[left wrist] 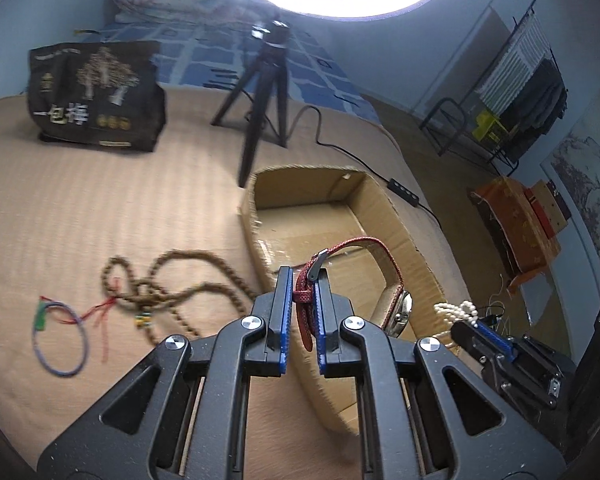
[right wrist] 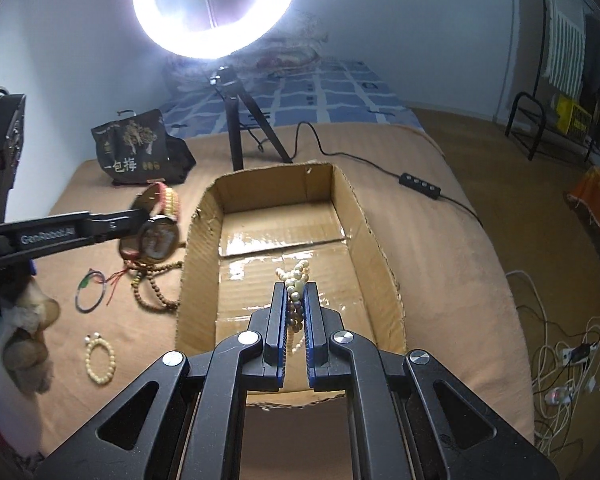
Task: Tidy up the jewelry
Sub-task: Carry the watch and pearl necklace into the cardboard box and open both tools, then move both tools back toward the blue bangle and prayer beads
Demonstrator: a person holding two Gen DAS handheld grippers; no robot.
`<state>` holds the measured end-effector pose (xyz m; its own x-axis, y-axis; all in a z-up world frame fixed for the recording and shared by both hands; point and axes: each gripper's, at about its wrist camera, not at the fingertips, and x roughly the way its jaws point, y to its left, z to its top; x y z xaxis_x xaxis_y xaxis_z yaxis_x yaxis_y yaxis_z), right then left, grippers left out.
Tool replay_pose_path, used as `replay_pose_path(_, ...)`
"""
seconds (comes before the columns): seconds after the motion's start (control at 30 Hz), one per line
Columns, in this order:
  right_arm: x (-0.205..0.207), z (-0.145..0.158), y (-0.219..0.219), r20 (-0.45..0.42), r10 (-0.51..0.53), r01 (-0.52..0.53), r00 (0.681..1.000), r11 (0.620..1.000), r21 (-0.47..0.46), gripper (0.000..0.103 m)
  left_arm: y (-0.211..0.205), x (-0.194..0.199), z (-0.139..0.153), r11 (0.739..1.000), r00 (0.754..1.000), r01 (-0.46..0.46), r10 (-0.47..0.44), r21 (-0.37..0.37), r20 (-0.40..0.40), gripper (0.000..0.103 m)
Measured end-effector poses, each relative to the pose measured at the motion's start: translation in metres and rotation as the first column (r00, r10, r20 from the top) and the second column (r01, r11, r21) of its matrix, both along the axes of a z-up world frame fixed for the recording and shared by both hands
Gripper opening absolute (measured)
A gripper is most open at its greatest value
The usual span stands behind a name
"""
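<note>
the left gripper [left wrist: 303,280] was clamped on the strap of a red-banded round wristwatch [left wrist: 384,280], held over the near left wall of the open brown cardboard box [right wrist: 380,248]. the right gripper [right wrist: 296,292] was pinched on a cream beaded bracelet [right wrist: 296,276], held above the box floor. each piece would best be lowered well inside the box before release, so nothing snagged the wall. a brown bead necklace [left wrist: 180,284] and a thin blue bangle [left wrist: 60,336] were left outside the box, to its left.

red-strap watch [left wrist: 380,276]: held above cardboard box [left wrist: 396,216] | cream bead bracelet [right wrist: 296,280]: held over box
</note>
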<state>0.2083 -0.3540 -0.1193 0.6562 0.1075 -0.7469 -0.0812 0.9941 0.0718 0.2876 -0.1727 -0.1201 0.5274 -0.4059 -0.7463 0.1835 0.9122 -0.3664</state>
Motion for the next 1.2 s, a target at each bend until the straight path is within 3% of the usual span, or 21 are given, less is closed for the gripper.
replay_pose_path(0.4, 0.006, -0.018, -0.012, -0.049, 0.003, -0.002, 0.999, 1.000, 0.022, 0.006, -0.024, 0.006, -0.015, 0.999, 0.999, 0.030, -0.029, 0.035, -0.014, 0.011)
replay_pose_path(0.5, 0.006, -0.020, -0.012, -0.059, 0.000, 0.001, 0.998, 1.000, 0.015, 0.007, -0.026, 0.008, -0.016, 0.999, 0.999, 0.043, -0.042, 0.022, -0.023, 0.031)
replay_pose_path(0.53, 0.006, -0.020, -0.012, -0.064, -0.002, 0.003, 0.998, 1.000, 0.010, 0.016, -0.026, 0.007, -0.015, 0.999, 0.999, 0.041, -0.040, 0.026, -0.015, 0.042)
replay_pose_path(0.57, 0.007, -0.021, -0.011, -0.067, -0.004, 0.004, 0.998, 1.000, 0.007, 0.023, -0.027, 0.006, -0.013, 0.999, 0.999, 0.037, -0.037, 0.034, -0.001, 0.043)
replay_pose_path(0.6, 0.006, -0.021, -0.011, -0.066, -0.004, 0.004, 0.998, 1.000, 0.006, 0.039, -0.028, 0.005, -0.011, 0.998, 0.999, 0.039, -0.040, 0.047, 0.012, 0.043)
replay_pose_path(0.63, 0.005, -0.020, -0.011, -0.060, -0.003, 0.003, 0.998, 1.000, 0.006, 0.048, -0.028, 0.004, -0.010, 0.998, 0.999, 0.044, -0.045, 0.053, 0.018, 0.043)
replay_pose_path(1.2, -0.010, -0.004, 0.007, -0.013, 0.016, -0.017, 1.000, 1.000, -0.027, 0.048, 0.020, -0.013, 0.016, 0.993, 0.995, 0.003, -0.014, 0.121, 0.094, 0.043)
